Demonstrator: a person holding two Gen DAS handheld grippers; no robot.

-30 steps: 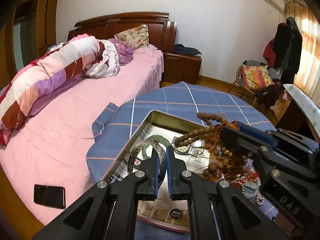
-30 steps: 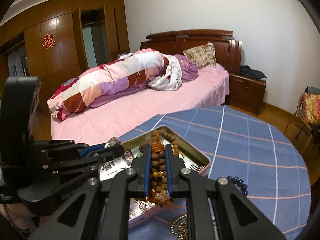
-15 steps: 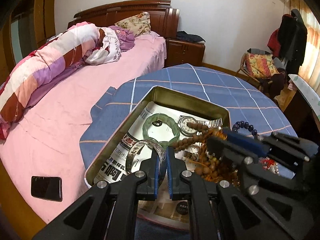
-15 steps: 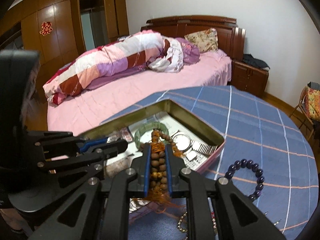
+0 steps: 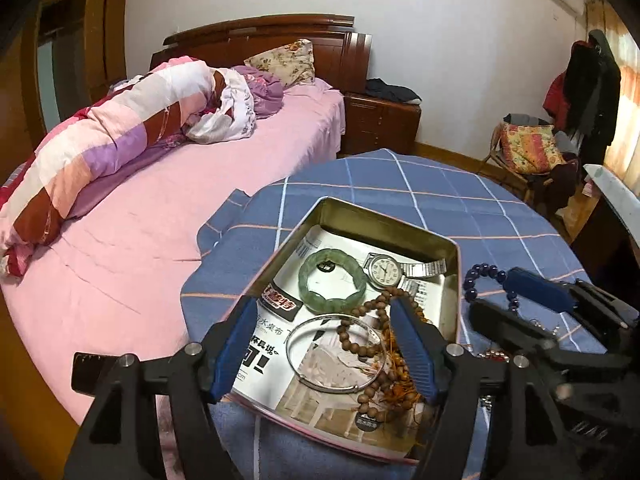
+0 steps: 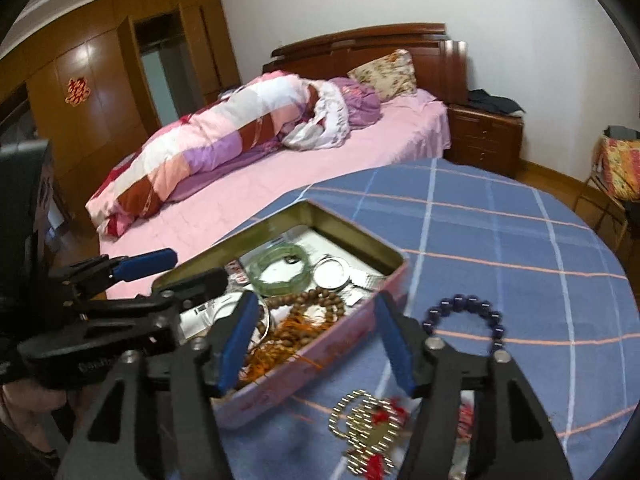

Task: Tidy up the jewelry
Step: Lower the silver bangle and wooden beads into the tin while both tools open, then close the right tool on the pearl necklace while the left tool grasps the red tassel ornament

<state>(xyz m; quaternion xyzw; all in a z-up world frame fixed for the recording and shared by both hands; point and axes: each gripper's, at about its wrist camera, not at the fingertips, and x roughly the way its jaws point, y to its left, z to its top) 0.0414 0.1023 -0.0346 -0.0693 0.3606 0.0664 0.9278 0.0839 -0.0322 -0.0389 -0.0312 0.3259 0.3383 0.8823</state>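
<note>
An open metal tin (image 5: 384, 216) lined with newspaper stands on the blue checked tablecloth. In it lie a green jade bangle (image 5: 332, 280), a wristwatch (image 5: 384, 272), a silver bangle (image 5: 338, 354) and a string of wooden beads with an orange tassel (image 5: 384, 360). My left gripper (image 5: 322, 304) hovers over the silver bangle, its jaws opening, and the pads touch nothing. My right gripper (image 6: 316, 298) is above the tin's near corner, jaws also opening, with the wooden beads (image 6: 312, 308) lying loose below. A dark blue bead bracelet (image 6: 464, 312) and a gold chain with red bits (image 6: 368, 420) rest on the cloth.
The round table (image 6: 500, 220) stands against a pink bed (image 5: 160, 216) on the left. A black phone (image 5: 96, 368) lies on the bed's near edge. A nightstand (image 5: 380, 128) and a chair with clothes (image 5: 528, 148) stand at the back.
Both grippers were shut, the left on the silver bangle and the right on the wooden beads. Both have opened, and bangle and beads now lie in the tin.
</note>
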